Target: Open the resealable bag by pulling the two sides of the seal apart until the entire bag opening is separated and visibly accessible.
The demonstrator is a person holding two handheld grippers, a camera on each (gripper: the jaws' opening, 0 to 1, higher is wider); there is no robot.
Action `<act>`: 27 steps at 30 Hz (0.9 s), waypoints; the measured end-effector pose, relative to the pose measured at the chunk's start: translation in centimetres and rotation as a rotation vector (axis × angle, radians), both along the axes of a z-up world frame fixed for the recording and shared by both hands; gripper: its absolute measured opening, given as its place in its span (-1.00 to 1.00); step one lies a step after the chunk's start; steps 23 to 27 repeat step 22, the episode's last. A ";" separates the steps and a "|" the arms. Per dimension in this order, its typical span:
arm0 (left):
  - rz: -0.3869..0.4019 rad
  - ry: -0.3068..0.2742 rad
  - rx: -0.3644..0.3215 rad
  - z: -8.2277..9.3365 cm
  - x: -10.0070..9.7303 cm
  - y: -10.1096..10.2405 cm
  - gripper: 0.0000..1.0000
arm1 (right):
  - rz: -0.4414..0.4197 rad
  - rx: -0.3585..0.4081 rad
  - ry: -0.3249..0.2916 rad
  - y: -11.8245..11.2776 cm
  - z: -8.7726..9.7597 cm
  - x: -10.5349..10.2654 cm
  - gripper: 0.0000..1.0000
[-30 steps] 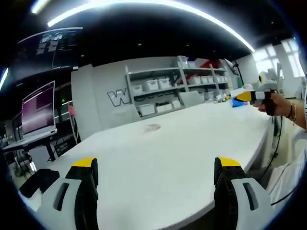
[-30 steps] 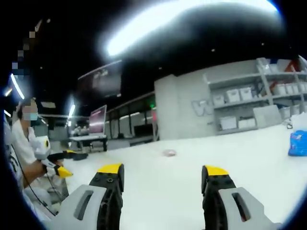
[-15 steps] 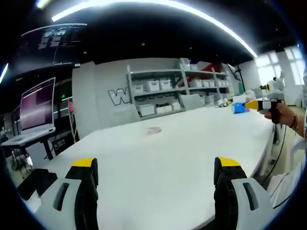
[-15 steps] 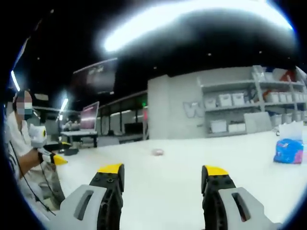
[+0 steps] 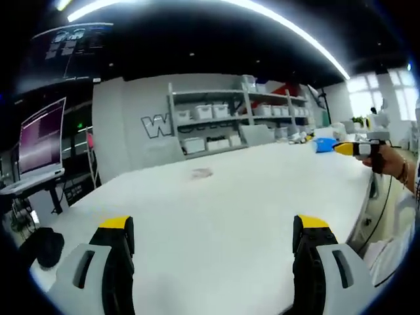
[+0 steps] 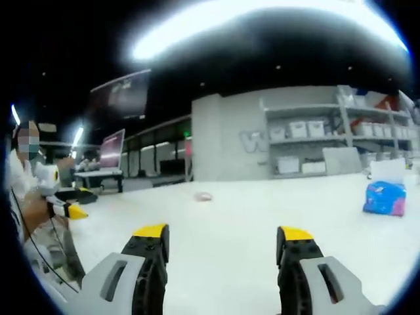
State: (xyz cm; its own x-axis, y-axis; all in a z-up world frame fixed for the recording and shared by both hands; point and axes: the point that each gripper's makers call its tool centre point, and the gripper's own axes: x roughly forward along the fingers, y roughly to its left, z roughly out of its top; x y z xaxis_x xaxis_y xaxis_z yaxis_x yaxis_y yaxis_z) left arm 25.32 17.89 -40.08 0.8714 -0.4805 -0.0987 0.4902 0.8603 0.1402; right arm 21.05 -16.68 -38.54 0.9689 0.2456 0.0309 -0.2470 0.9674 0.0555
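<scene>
Far across the white table (image 5: 216, 203), the small resealable bag (image 5: 201, 173) lies flat.

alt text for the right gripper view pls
The right claw hangs open over a white table, holding nothing. A small pinkish item lies far ahead, and a blue bag sits at the right.
</scene>
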 end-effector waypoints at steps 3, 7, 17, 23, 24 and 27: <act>0.001 0.006 0.005 -0.3 0.0 0.0 0.99 | 0.003 -0.022 -0.013 0.5 0.3 -0.1 0.37; 0.000 0.014 0.001 -0.4 -0.2 -0.1 0.99 | 0.006 -0.028 -0.018 0.6 0.4 -0.2 0.38; -0.013 0.017 0.020 -0.7 -0.8 -0.8 0.99 | 0.027 -0.013 0.009 1.1 -0.4 -0.3 0.39; -0.023 0.009 0.013 -0.3 -1.0 -1.2 0.99 | 0.034 -0.016 0.007 1.3 -0.3 -0.4 0.40; -0.023 0.009 0.013 -0.3 -1.0 -1.2 0.99 | 0.034 -0.016 0.007 1.3 -0.3 -0.4 0.40; -0.023 0.009 0.013 -0.3 -1.0 -1.2 0.99 | 0.034 -0.016 0.007 1.3 -0.3 -0.4 0.40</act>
